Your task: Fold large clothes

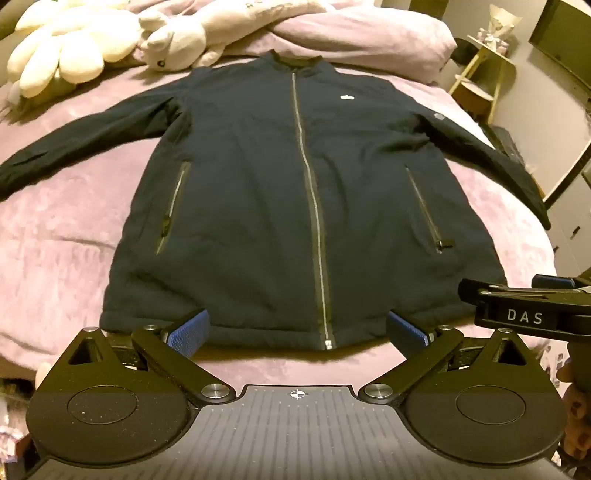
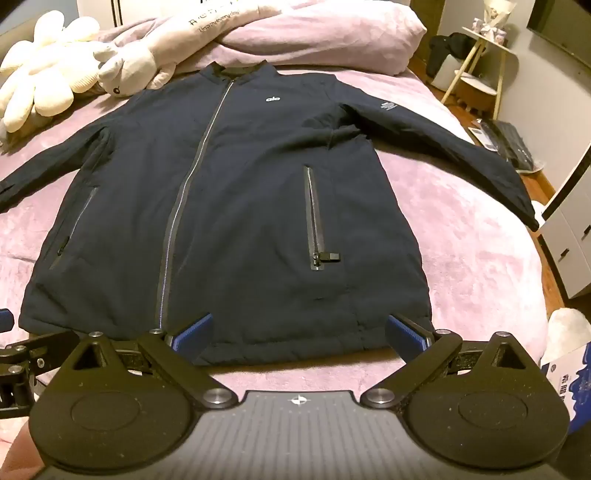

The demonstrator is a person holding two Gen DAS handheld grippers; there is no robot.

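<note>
jacket (image 1: 280,192) flat on bed | hem just beyond both gaping claws

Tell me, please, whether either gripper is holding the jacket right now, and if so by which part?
Nothing is held. The left gripper and right gripper both stand open near the hem of the jacket, which lies flat, zipped up, sleeves spread.

Item count, bed surface

You have one jacket (image 1: 266,192) with three zippers, two grippers — left gripper (image 1: 297,332), right gripper (image 2: 297,332) — two plush toys, and one pink duvet (image 1: 369,33).
</note>
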